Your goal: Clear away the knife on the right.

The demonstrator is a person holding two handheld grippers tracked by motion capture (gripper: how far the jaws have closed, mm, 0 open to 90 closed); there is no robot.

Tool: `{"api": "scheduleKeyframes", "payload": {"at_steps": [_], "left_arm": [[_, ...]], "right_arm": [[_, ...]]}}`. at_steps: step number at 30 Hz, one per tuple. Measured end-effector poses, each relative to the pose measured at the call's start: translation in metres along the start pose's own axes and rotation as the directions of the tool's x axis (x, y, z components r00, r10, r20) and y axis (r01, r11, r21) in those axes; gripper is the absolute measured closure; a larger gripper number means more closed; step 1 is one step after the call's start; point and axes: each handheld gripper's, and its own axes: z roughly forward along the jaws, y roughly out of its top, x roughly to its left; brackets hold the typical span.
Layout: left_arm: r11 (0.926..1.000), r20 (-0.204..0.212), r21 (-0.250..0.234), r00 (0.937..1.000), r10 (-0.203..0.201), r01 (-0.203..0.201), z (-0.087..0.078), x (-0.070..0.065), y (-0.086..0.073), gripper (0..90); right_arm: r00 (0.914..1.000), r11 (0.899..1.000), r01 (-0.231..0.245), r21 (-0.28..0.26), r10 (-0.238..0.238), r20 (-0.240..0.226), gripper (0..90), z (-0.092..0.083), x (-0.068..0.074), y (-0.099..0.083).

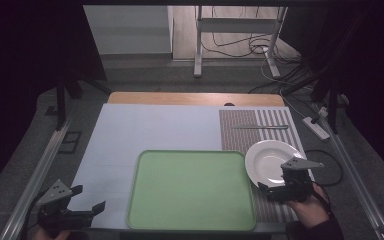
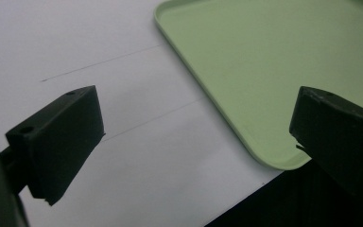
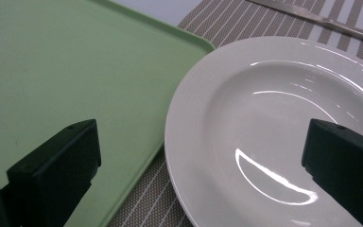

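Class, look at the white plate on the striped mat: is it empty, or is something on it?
Empty. The white plate shows only a bare glossy surface with light reflections; the knife lies apart, farther back on the striped mat.

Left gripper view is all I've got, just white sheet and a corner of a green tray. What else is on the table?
Observer: A white plate sits on a striped placemat, right of the green tray.
Operator: Anything on the tray?
Observer: No, its whole surface is bare in the high view.
Operator: Where's the right gripper?
Observer: The right gripper is open, hovering at the plate's near edge, one of its fingers over the tray, the other over the plate.
Operator: Any cutlery?
Observer: A knife lies on the placemat beyond the plate.
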Motion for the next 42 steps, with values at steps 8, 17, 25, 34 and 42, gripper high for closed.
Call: {"api": "scheduleKeyframes", "payload": {"at_steps": [8,17,25,34,42], "left_arm": [[1.0,0.001,0.0,1.0,-0.001,0.001,0.0,0.0,0.0,3.5],[1.0,0.0,0.003,1.0,0.002,-0.002,0.0,0.0,0.0,3.6],[1.0,-0.001,0.004,1.0,0.001,-0.001,0.0,0.0,0.0,3.5],[1.0,-0.001,0.005,1.0,0.001,-0.001,0.001,0.0,0.0,3.5],[1.0,-0.001,0.004,1.0,0.001,-0.001,0.001,0.0,0.0,3.6]], "right_arm": [[0.9993,0.999,-0.036,0.001,0.036,-0.013,0.0,0.012,-0.006,0.008],[0.9997,1.0,-0.022,0.013,0.022,0.009,0.0,0.029,-0.014,0.021],[0.9974,0.997,-0.061,0.044,0.062,-0.037,0.0,0.043,-0.016,0.031],[0.9973,0.996,-0.069,0.06,0.07,-0.022,0.0,0.059,-0.022,0.04],[0.998,0.995,-0.061,0.077,0.062,-0.009,0.0,0.071,-0.034,0.048]]}}
